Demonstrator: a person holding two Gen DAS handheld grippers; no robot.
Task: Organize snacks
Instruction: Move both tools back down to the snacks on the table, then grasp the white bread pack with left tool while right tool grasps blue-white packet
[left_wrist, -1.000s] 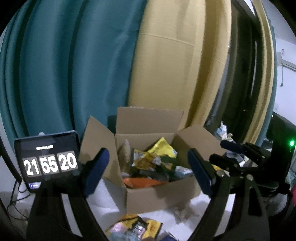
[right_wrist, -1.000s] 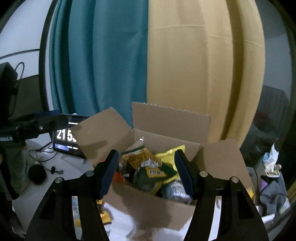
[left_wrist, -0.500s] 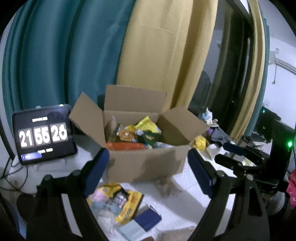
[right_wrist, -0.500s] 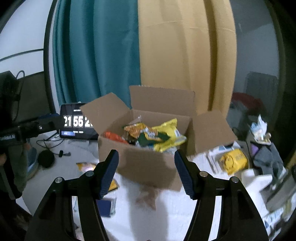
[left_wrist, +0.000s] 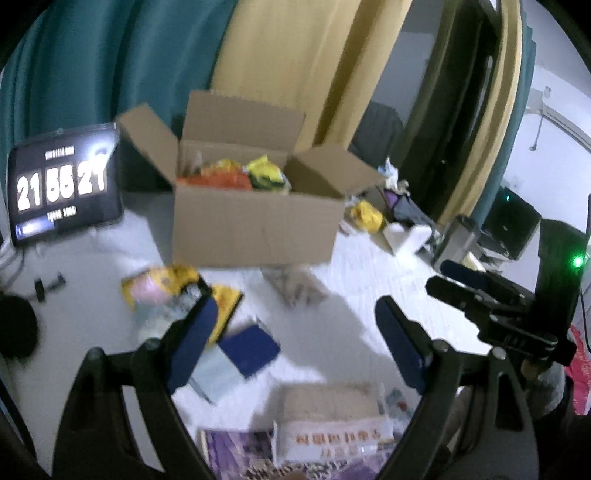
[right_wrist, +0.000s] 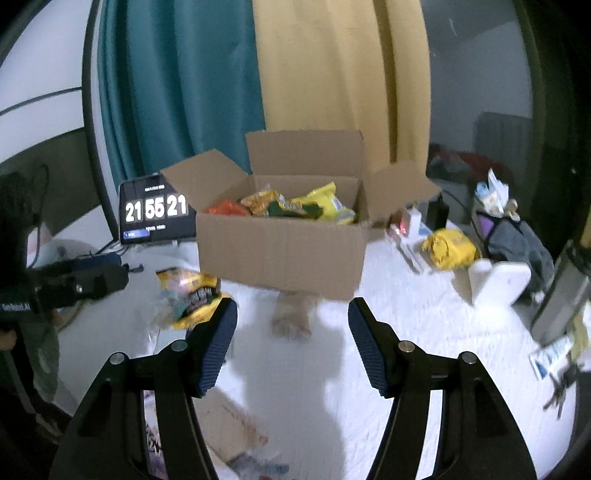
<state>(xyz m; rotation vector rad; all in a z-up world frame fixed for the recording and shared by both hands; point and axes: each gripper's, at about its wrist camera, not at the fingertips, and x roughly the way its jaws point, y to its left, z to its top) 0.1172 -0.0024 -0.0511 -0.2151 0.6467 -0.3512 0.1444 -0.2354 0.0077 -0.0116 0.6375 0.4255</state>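
An open cardboard box (left_wrist: 255, 221) (right_wrist: 284, 251) stands on the white table, filled with orange, yellow and green snack bags (right_wrist: 295, 206). In front of it lie loose snacks: a yellow and pink bag (left_wrist: 162, 288) (right_wrist: 188, 291), a dark blue packet (left_wrist: 249, 349), a pale packet (left_wrist: 212, 373), a white and tan packet (left_wrist: 332, 424) and a purple one (left_wrist: 236, 454). My left gripper (left_wrist: 291, 343) hovers over these, open and empty. My right gripper (right_wrist: 291, 339) is open too, nothing between its fingers, in front of the box. Each gripper shows at the edge of the other's view.
A tablet clock (left_wrist: 62, 188) (right_wrist: 157, 214) stands left of the box. Right of the box lie a crumpled yellow bag (right_wrist: 448, 249), a white block (right_wrist: 496, 280), grey cloth and small clutter. Teal and yellow curtains hang behind. A dark object (left_wrist: 14, 326) and cables lie at far left.
Both views have tilted down and pulled back from the box. The table and the loose packets in front of the box have come into view. Both grippers stay open and empty.
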